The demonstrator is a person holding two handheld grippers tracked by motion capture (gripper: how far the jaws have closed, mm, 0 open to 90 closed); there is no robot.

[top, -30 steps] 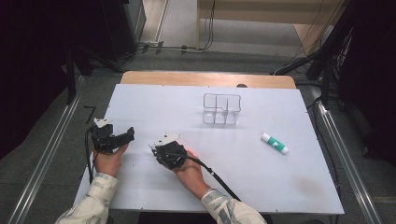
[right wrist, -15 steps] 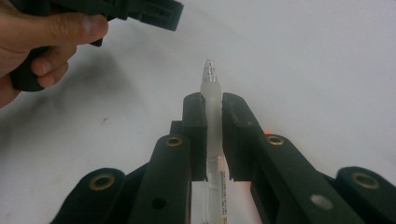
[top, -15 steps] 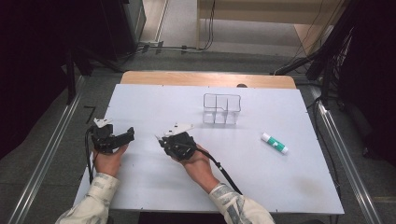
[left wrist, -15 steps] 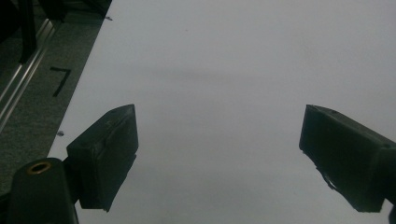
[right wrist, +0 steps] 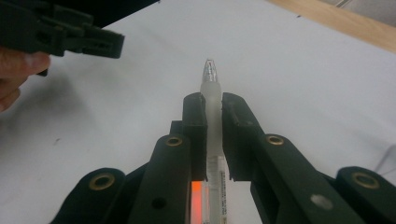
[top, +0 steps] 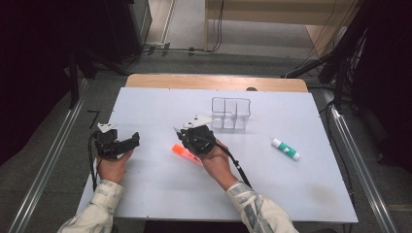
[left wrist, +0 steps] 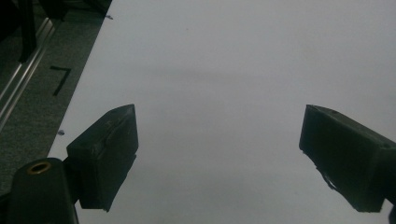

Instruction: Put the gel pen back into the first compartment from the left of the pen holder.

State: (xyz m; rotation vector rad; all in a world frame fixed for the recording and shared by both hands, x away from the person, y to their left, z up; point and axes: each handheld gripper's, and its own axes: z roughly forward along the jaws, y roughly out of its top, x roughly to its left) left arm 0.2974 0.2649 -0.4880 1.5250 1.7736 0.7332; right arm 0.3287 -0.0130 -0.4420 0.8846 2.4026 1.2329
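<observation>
A: Risk first. The right gripper point(right wrist: 213, 122) pinches the pen point(right wrist: 211, 100) near its clear cap end only, so the orange barrel hangs out behind the jaws. A slim round body like that could roll or swing in the pads if the hand tilts.

B: And the target?

A: Likely the clear organiser point(top: 231, 113), at about two o'clock from the right gripper point(top: 196, 137) in the high view, well apart. Its slots look narrow; a pen swinging loose could catch on a divider or tip the light box.

B: Grip state?

A: Right jaws narrow, pads pressed on the pen from both sides. In the high view the orange end point(top: 186, 153) pokes out at about seven o'clock of that gripper, over the table point(top: 160, 104).

B: Left?

A: Left gripper point(left wrist: 219, 154) gapes wide, nothing between its jaws, near the table's nine o'clock edge. Glue stick point(top: 285, 148) lies untouched at about four o'clock of the organiser.
</observation>
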